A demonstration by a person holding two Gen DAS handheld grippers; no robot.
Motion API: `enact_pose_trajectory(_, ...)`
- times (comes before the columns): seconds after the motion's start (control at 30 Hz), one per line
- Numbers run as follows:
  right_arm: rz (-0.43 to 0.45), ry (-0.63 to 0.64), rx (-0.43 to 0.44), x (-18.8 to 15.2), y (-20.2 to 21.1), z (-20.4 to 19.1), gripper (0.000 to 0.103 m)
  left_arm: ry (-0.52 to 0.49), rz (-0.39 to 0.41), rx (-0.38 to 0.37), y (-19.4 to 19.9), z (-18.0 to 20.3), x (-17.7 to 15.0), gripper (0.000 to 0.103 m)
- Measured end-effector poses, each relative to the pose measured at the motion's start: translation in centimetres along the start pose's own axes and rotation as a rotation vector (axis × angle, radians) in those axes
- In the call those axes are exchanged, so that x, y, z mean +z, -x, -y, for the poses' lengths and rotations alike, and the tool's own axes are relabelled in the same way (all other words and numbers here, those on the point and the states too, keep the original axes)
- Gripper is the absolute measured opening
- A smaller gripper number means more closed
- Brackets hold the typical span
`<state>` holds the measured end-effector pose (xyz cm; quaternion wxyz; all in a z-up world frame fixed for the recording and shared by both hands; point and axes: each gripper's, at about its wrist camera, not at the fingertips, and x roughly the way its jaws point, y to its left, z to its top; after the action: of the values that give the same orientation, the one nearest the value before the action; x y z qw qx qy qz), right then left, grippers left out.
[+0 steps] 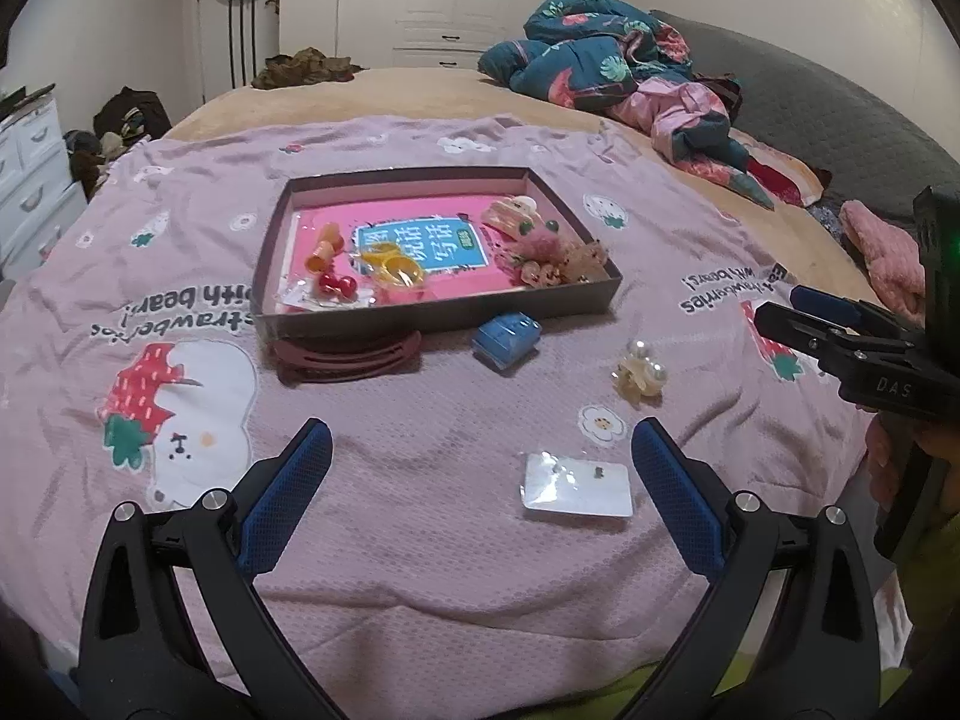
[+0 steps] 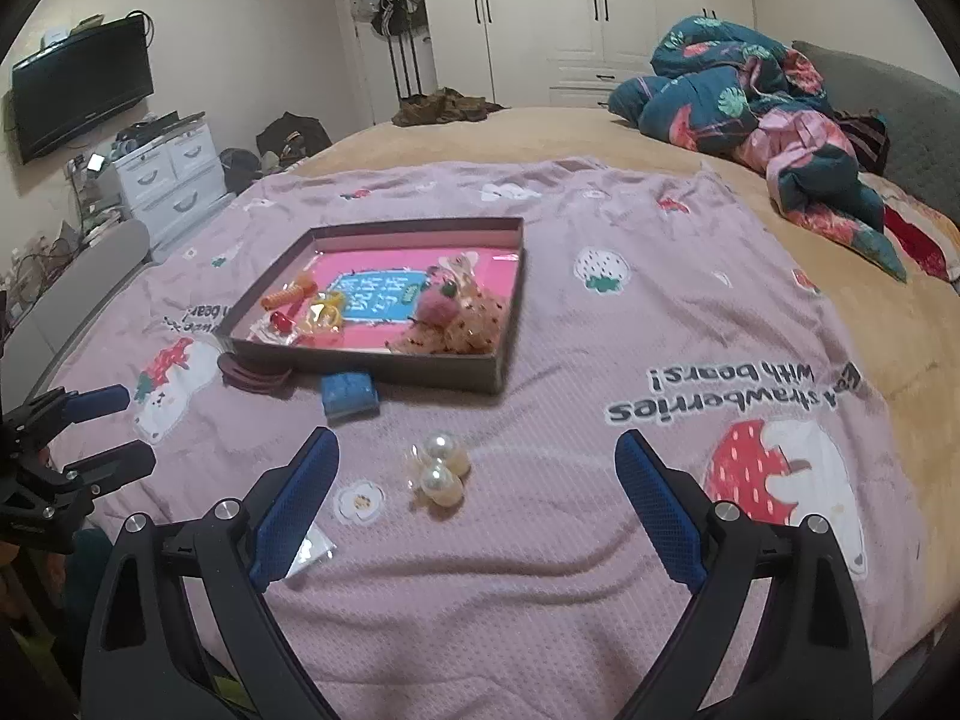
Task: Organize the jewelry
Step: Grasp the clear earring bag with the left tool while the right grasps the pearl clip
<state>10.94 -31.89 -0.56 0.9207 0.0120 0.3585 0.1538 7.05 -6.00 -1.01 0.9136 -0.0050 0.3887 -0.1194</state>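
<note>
Left wrist view showed the left gripper (image 1: pixel 480 468) spread wide above an earring card (image 1: pixel 577 485); right gripper (image 2: pixel 477 480) likewise spread, straddling a pearl clip (image 2: pixel 438 474).

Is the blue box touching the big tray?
Apart. In the left wrist view a strip of pink blanket shows between the blue box and the tray's front wall; the right wrist view shows the box lying just in front of it too.

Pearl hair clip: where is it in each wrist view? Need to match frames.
Left wrist: pearl hair clip lies right of centre on the pink blanket, beyond the right fingertip.
Right wrist: pearl hair clip lies just left of centre, between the open fingers.
Shared landmark: the blue box in front of the tray, up-left of the clip.
</note>
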Motion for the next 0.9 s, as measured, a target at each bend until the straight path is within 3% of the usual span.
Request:
enact_pose_trajectory(0.47, -0.051, -0.017, -0.007, -2.5, -0.5, 1.2, 0.093, -0.038, -0.077, -0.067, -2.9, 2.1, -2.5, 0.094)
enact_pose_trajectory(0.9, -0.115, 0.015, 0.016, -2.7, -4.2, 0.5, 0.093, -0.083, -0.179, -0.117, -7.9, 3.6, -4.2, 0.094)
